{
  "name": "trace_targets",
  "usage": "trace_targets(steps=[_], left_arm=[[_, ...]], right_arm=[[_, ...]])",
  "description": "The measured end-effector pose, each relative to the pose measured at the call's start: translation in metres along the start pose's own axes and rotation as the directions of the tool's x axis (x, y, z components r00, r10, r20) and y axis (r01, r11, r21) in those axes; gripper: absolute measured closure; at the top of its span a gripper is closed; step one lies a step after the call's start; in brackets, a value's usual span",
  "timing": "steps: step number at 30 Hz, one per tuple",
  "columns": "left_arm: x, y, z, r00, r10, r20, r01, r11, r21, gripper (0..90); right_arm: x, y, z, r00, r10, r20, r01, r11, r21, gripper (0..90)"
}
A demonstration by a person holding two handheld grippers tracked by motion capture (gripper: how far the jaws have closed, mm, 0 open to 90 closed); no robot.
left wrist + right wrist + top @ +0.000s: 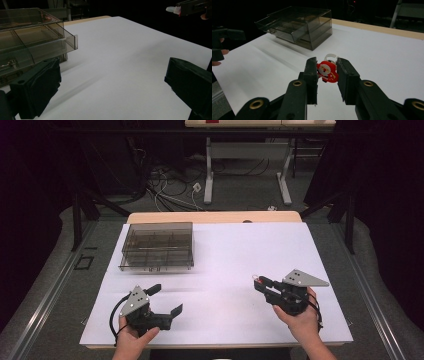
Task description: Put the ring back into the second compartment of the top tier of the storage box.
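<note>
Two sets of tongs are at work here, and we start with the right gripper, whose jaws are clamped on a small red Santa charm with a white loop at its top; the charm sits squarely between the pads, its loop end pointing away from the jaws. In the high view we see the same right gripper carrying the charm at its tip, raised off the white table sheet, though how high we cannot tell. The left gripper is held near the front edge of the sheet with its jaws spread wide and nothing between them; its own view looks out across bare sheet between the two pads. Outward from the tongs, the smoky clear compartment box stands ahead of the left gripper and well off to the left and ahead of the right one, its long side running across the table. We judge that the charm is bound for that box, so the relation that counts is this: the box lies diagonally forward and left of the loaded jaws, nearer the empty hand than the carrying one. The right hand would have to cross most of the sheet.
</note>
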State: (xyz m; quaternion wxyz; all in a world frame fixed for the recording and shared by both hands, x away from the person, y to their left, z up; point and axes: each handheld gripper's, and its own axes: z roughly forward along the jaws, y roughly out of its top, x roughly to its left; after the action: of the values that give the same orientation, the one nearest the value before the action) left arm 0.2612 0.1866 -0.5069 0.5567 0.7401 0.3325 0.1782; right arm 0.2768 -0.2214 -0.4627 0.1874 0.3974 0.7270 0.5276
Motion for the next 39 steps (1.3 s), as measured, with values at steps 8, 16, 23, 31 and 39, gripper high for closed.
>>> trace_targets(steps=[8,16,23,31,39], left_arm=[[0.0,0.0,0.0,1.0,0.0,-0.005,-0.001,1.0,-0.007,0.4],[0.001,-0.001,-0.003,1.0,0.002,-0.005,-0.002,1.0,0.005,0.4],[0.001,-0.001,-0.005,1.0,-0.002,-0.008,0.002,1.0,0.0,0.4],[0.001,-0.001,-0.006,1.0,-0.001,-0.009,0.001,1.0,0.001,0.4],[0.002,-0.001,-0.007,0.9999,-0.001,-0.013,0.001,1.0,-0.002,0.4]], right_arm=[[0.012,0.025,0.018,0.9983,-0.038,-0.044,0.037,0.999,-0.027,70.7],[0.023,0.045,0.028,0.9953,-0.067,-0.07,0.065,0.997,-0.031,70.7],[0.031,0.059,0.038,0.9928,-0.065,-0.101,0.061,0.997,-0.038,70.7],[0.039,0.072,0.051,0.9884,-0.095,-0.118,0.092,0.995,-0.036,70.7],[0.049,0.082,0.064,0.9843,-0.118,-0.131,0.115,0.993,-0.029,70.7]])
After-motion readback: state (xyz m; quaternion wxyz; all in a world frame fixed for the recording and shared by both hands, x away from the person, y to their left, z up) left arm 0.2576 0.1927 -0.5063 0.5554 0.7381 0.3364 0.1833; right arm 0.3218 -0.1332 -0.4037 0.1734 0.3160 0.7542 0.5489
